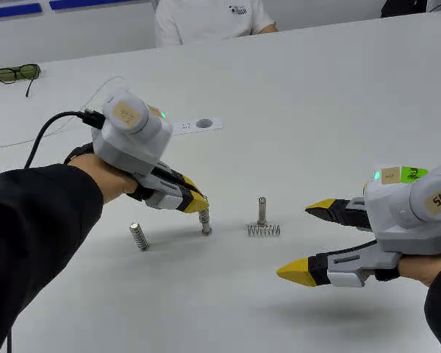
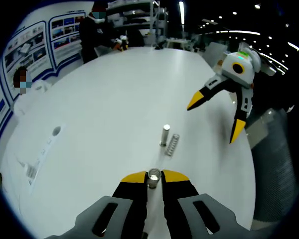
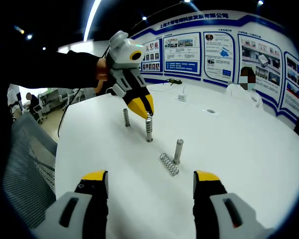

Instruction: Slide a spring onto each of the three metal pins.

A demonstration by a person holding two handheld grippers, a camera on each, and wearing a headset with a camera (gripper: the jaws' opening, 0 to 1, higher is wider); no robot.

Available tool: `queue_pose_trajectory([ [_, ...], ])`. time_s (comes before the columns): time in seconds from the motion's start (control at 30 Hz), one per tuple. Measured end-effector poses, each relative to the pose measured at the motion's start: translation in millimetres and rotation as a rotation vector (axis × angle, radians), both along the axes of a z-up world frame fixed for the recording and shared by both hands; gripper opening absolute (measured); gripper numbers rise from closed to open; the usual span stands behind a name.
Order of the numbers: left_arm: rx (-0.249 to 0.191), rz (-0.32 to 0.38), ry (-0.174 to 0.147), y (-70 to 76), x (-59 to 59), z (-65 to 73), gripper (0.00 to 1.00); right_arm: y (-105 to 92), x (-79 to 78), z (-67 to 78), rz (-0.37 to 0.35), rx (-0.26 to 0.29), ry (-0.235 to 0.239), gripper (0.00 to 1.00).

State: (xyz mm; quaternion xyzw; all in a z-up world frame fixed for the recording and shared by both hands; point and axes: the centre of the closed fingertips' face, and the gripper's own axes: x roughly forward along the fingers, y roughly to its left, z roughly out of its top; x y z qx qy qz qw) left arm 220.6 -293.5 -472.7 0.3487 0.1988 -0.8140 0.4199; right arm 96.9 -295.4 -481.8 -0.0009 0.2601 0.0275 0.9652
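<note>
Progress judged at two pins of three. Bare pin (image 1: 262,209) stands upright on the white table (image 1: 316,110); loose spring (image 1: 264,230) lies flat at its foot, on the side nearer the person. Left of the bare pin, the middle spring (image 1: 205,222) sits on its own pin, and further left the far spring (image 1: 139,237) sits on another. Left gripper (image 2: 154,178) is pinched closed on the top of the middle spring (apparently seating it). Right gripper (image 3: 150,178) stands right of the bare pin, jaws wide apart, holding nothing.

Recommended: press the middle spring fully home and release straight upward, so that its pin is not tipped. Take the loose spring near one end, raise it upright, line its bore over the bare pin's head and lower it squarely; a skewed coil is likely to snag.
</note>
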Motion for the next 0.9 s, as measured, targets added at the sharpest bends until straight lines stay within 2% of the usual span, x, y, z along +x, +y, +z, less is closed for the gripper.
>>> queue_pose_trajectory([
  [0.23,0.008,0.007,0.011,0.6,0.2,-7.2,0.10,0.3,0.3,-0.2,0.001,0.000,0.001,0.70],
  [0.9,0.021,0.012,0.011,1.1,-0.9,-21.8,0.10,-0.5,-0.9,-1.9,0.001,0.000,0.007,0.70],
])
